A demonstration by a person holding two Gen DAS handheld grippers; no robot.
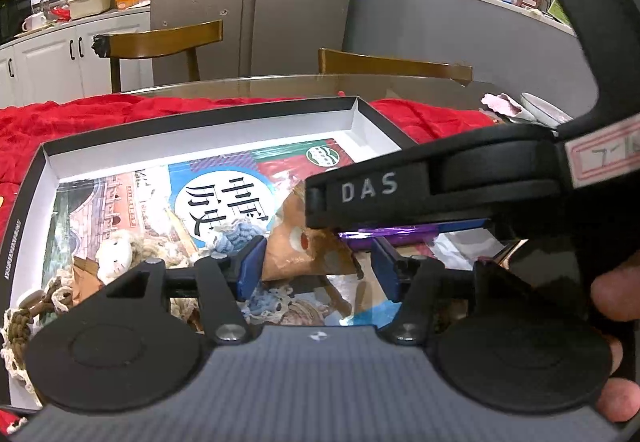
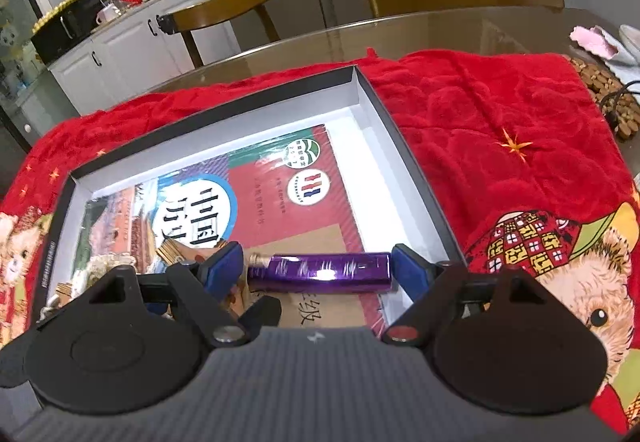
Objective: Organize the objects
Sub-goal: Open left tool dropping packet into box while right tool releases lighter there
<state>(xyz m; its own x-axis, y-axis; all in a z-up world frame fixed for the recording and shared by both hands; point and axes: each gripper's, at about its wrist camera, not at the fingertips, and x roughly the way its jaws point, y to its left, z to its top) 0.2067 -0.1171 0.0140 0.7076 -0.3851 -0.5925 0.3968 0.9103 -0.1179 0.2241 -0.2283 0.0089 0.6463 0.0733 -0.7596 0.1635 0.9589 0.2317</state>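
Crochet toys (image 1: pixel 116 254) crowd the left of the box (image 2: pixel 404 129), over a book (image 2: pixel 256 193) — the left gripper (image 1: pixel 318 266) hangs spread above them. Rightward, the purple tube (image 2: pixel 320 272) lies between the right gripper's (image 2: pixel 320 268) spread fingers — contact unclear.

Far end of box (image 2: pixel 362 81) is open: only the flat book (image 2: pixel 256 185) there, upper centre of frame. Near end crowded: purple tube (image 2: pixel 320 272) lower centre, knitted toys (image 1: pixel 116 254) lower left. Red cloth (image 2: pixel 480 113) right of box is bare.
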